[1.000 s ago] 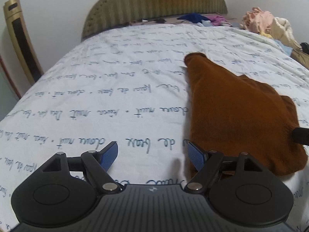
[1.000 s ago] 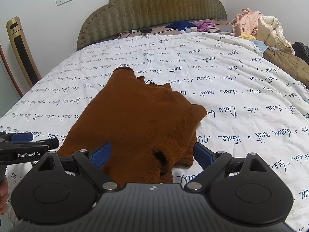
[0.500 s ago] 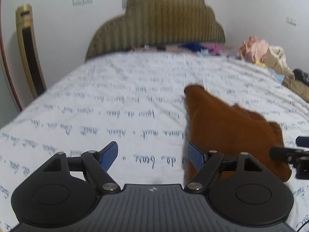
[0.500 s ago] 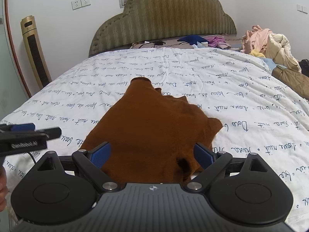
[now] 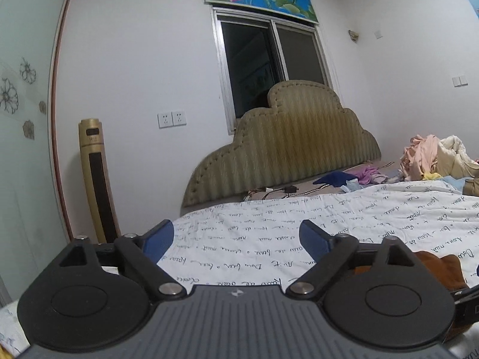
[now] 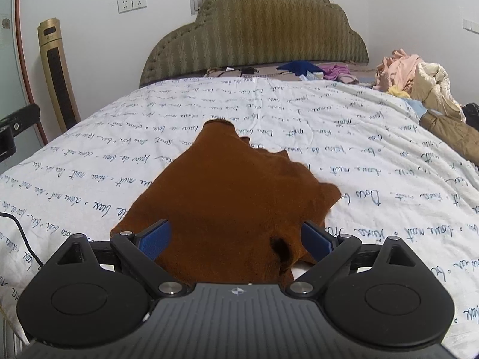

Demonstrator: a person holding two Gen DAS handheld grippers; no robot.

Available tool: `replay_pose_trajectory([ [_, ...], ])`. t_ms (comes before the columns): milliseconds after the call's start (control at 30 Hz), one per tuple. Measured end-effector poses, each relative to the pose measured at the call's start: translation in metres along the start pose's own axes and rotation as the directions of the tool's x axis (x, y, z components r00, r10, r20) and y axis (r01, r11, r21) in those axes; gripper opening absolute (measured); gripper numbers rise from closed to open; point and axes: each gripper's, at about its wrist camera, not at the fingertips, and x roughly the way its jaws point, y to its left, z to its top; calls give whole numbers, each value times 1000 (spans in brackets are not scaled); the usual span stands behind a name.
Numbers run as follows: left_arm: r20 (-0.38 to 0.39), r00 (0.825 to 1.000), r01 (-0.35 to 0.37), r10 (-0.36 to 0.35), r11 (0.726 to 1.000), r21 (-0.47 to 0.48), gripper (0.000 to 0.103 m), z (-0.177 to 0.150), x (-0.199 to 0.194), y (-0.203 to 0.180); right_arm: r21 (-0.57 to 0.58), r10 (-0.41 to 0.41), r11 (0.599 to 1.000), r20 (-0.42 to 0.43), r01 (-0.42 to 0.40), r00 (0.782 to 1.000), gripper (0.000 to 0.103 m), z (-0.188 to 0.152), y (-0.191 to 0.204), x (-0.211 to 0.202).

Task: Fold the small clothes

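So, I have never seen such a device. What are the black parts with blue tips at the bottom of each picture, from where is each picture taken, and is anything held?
There is no robot here. A person holds a two-finger tool in each hand, and a wide-angle camera on each tool looks forward along its fingers. The black parts are the tool's body, and the blue tips are its finger pads.

One picture comes from the left gripper. Its jaws have just been opening, with nothing between them, and it faces the headboard and the window.

The other comes from the right gripper, open above a brown garment. The garment lies loose on the white bedcover printed with handwriting. Neither tool holds anything. A pile of clothes sits at the bed's far right.
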Motion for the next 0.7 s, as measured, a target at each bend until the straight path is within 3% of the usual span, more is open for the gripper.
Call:
replay_pose_trajectory([
  [100, -58, 997, 43, -44, 999, -22, 93, -4, 13, -1, 6, -3, 1000, -12, 3, 1000, 92, -1, 0, 5],
  [267, -174, 976, 111, -129, 988, -109, 93, -14, 34, 8, 9, -11, 1000, -18, 11, 1000, 92, -4, -2, 4],
  [533, -228, 952, 162, -203, 969, -187, 93, -19, 41, 18, 28, -22, 999, -19, 22, 1000, 92, -8, -8, 0],
  [700, -250, 948, 149, -196, 970, -193, 93, -18, 42, 19, 31, -24, 999, -17, 24, 1000, 92, -10, -9, -2],
])
